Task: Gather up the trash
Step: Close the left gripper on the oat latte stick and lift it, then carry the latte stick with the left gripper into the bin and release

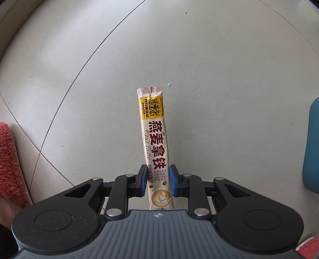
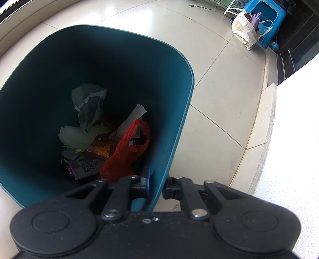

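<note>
Pale grey floor tiles (image 1: 219,59) with thin dark joints fill the left wrist view. Pointing straight down at them, the left gripper (image 1: 158,180) has its two blue pads (image 1: 173,183) pressed against the sides of a coffee stick sachet (image 1: 154,139), a cream packet with a yellow band near its far end, dark red Chinese characters, the words "Oat latte" and a printed cup of coffee at the near end. The sachet runs lengthwise out from between the jaws, its crimped far end toward the floor. A tiny pale scrap (image 1: 169,84) lies on the tile just beyond that end. A fuzzy coral-pink cloth (image 1: 10,163) shows at the left edge, and a sliver of the teal bin (image 1: 312,147) at the right edge.

Glossy cream tiles run on in the right wrist view toward a blue plastic stool (image 2: 267,18) and a white tote bag (image 2: 244,29) leaning against it far off at top right. A white wall (image 2: 295,139) rises on the right. The right gripper (image 2: 157,185) is clamped narrow on the near rim of the teal bin (image 2: 175,119), one finger inside the wall and one outside. Down in the bin lie a red plastic bag (image 2: 125,155), a crumpled clear wrapper (image 2: 89,103), a pale leafy scrap (image 2: 75,137), orange packaging (image 2: 101,147) and a white printed packet (image 2: 87,167).
</note>
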`<action>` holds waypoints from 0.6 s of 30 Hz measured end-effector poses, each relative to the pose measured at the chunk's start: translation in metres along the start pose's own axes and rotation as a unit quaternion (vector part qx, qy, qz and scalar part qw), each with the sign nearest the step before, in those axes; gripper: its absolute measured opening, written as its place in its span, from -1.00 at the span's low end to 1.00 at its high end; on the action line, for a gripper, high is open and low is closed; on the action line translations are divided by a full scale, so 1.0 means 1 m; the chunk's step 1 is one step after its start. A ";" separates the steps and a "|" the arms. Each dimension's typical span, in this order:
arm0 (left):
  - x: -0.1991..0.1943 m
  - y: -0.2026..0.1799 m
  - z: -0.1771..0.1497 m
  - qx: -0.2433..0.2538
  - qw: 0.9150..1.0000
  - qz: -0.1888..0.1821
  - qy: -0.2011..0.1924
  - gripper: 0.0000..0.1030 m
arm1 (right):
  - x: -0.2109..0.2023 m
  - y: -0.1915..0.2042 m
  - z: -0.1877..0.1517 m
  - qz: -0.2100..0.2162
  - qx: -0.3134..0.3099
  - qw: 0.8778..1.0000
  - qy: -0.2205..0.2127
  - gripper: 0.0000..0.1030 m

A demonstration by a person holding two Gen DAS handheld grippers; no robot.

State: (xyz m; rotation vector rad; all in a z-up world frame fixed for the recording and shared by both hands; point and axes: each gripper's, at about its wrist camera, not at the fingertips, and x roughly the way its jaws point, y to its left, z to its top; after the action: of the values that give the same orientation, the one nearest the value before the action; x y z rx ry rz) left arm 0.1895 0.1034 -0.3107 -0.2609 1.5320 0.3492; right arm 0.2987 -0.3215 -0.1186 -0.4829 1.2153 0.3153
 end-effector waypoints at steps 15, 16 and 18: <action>-0.185 -0.038 -0.002 0.087 0.988 -0.083 -0.097 -0.57 | -0.002 0.001 -0.003 0.003 0.006 1.000 -0.012 -0.82; -0.201 -0.044 -0.003 0.096 0.986 -0.090 -0.105 -0.57 | -0.002 0.000 -0.003 0.005 0.008 1.000 -0.013 -0.82; -0.227 -0.058 -0.006 0.115 0.981 -0.103 -0.119 -0.57 | -0.002 -0.002 -0.003 0.008 0.011 1.000 -0.015 -0.83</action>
State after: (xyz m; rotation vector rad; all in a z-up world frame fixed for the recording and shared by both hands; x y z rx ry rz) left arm 0.2050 0.0347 -0.0871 -0.1861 1.2825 0.0344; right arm 0.2959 -0.3244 -0.1171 -0.4480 1.1924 0.3219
